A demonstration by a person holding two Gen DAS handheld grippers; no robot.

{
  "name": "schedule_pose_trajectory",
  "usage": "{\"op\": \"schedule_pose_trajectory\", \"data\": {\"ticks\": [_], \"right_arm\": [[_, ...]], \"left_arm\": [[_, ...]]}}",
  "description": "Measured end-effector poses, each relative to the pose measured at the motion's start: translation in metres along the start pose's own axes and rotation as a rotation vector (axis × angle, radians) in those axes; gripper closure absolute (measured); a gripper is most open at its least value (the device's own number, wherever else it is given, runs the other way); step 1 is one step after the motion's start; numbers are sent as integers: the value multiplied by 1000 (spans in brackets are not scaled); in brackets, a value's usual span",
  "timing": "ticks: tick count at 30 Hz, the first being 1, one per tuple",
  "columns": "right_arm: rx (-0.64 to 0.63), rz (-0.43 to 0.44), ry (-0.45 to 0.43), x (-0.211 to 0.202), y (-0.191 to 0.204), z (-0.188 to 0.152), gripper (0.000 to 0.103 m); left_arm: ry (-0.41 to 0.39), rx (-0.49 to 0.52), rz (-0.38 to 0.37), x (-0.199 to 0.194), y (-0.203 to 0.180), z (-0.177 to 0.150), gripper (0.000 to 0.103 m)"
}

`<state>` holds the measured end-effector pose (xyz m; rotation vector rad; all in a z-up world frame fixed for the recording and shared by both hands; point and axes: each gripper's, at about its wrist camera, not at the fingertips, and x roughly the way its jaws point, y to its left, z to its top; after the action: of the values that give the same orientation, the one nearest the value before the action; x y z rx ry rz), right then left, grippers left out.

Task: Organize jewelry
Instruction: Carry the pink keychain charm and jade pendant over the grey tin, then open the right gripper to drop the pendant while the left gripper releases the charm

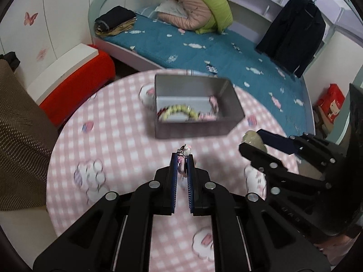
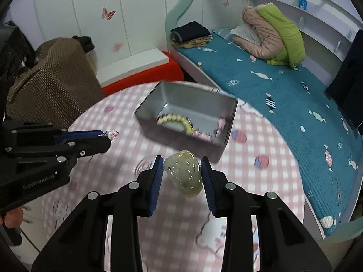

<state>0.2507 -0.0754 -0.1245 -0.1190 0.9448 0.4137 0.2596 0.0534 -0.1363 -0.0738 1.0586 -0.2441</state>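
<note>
A grey metal tin [image 1: 229,104] [image 2: 145,122] stands open on the round pink checked table [image 1: 118,145] [image 2: 267,140]. Inside lie a yellow-green bead bracelet [image 1: 177,111] [image 2: 177,120] and a pink piece [image 1: 213,102] [image 2: 221,121]. My left gripper [image 1: 182,156] [image 2: 109,136] is shut on a small pink and white charm [image 1: 185,151] [image 2: 112,134], held above the table in front of the tin. My right gripper [image 2: 182,162] [image 1: 251,139] is shut on a pale green jade pendant [image 2: 185,175] [image 1: 253,139], to the right of the tin's near corner.
A bed with a teal cover [image 1: 204,45] [image 2: 283,95] lies behind the table, with jackets and folded clothes on it. A red stool [image 1: 79,86] [image 2: 174,70] and a brown-covered chair [image 1: 20,136] [image 2: 52,81] stand at the left.
</note>
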Motion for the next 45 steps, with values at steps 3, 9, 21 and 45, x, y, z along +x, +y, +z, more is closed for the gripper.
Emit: {"op": "schedule_pose_trajectory", "data": {"ticks": [3,9,21,45], "right_arm": [[13,-8,-12,10,-7,14,71],[43,-20,-26,31,-22,38,71],[14,-26,34,83,-33,65,71],[82,-41,48,62,-46,66,43]], "left_arm": [[-11,-10,-15,11,1,18,95],[-22,-40,-35,38,4,42,95],[16,-93,-32,86,12,54,95],[32,-68,-14,97,5,57,87]]}}
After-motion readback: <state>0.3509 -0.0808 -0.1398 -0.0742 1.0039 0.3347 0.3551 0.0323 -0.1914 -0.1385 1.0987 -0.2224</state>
